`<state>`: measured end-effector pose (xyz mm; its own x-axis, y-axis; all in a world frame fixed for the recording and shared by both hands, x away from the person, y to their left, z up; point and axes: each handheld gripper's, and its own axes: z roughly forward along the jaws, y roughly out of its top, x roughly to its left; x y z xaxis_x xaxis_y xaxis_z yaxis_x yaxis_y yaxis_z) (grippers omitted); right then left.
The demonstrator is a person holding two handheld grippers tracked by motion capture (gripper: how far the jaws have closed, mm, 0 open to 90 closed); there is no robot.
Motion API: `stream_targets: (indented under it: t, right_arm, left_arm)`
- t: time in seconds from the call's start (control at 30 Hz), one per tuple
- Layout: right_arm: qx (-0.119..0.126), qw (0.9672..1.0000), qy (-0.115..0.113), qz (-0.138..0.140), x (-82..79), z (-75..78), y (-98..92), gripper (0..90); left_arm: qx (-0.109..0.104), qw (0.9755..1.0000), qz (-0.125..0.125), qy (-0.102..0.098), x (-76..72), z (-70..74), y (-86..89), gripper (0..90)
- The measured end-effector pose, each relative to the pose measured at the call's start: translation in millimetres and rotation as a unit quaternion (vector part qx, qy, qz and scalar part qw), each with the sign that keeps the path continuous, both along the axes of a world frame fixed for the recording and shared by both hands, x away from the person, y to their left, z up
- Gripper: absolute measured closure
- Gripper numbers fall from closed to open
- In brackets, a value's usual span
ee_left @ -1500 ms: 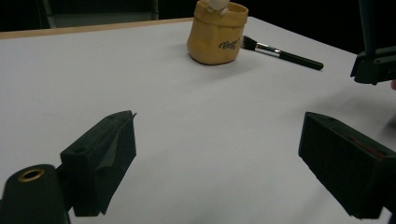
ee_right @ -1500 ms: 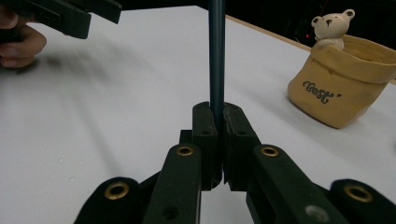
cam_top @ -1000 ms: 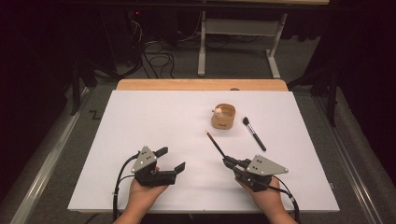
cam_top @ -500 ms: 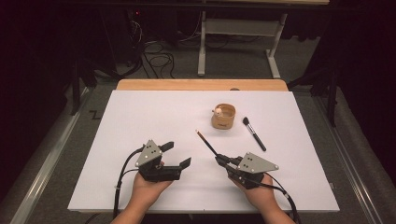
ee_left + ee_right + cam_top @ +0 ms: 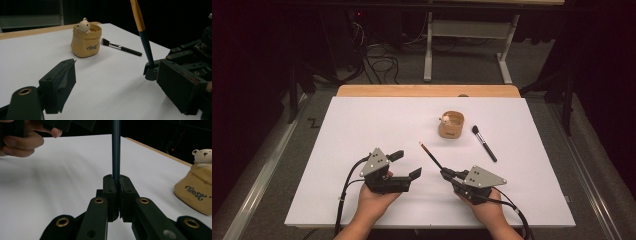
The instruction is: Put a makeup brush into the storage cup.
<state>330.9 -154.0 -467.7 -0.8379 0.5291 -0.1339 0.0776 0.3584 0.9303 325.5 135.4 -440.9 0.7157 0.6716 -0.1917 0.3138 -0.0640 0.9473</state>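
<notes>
High view, lower centre of frame: right gripper [image 5: 446,173], jaws clamped tight on the dark end of a slim pencil-like stick [image 5: 430,155], which slants up and to the left over the white table [image 5: 362,125], its orange-and-white tip uppermost. Right gripper view, centre: same stick [image 5: 116,150] rising upright from between the pressed pads. Left gripper [image 5: 407,165], lower left of centre in the high view: jaws spread wide, nothing between them, held above the table beside the right gripper and apart from it. Left gripper view: black handle and orange upper section of the stick [image 5: 142,32] at upper right, with the right gripper below it. Other items: tan pouch-shaped holder [image 5: 451,125] with a small bear figure on its rim, right of centre in the high view; black makeup brush [image 5: 484,144] lying flat just right of the holder, bristles toward it, not touching. Bare table lies between stick tip and holder. Wooden table edge [image 5: 427,90] along the far side.
</notes>
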Motion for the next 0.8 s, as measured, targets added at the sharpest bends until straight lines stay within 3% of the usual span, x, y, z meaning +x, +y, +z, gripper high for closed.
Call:
stream_targets:
  t: [0.5, 0.8]
  right_arm:
    - [0.005, 1.0000, 0.007, -0.001, 1.3, -3.1, 5.7, 86.3]
    - [0.013, 0.9999, 0.004, 0.009, 0.7, -5.3, 10.1, 86.4]
  left_arm:
    - [-0.009, 0.9998, -0.014, -0.008, 1.4, 11.2, -8.2, 19.5]
    - [-0.016, 0.9997, -0.021, -0.002, 6.0, 12.3, -12.9, 28.5]
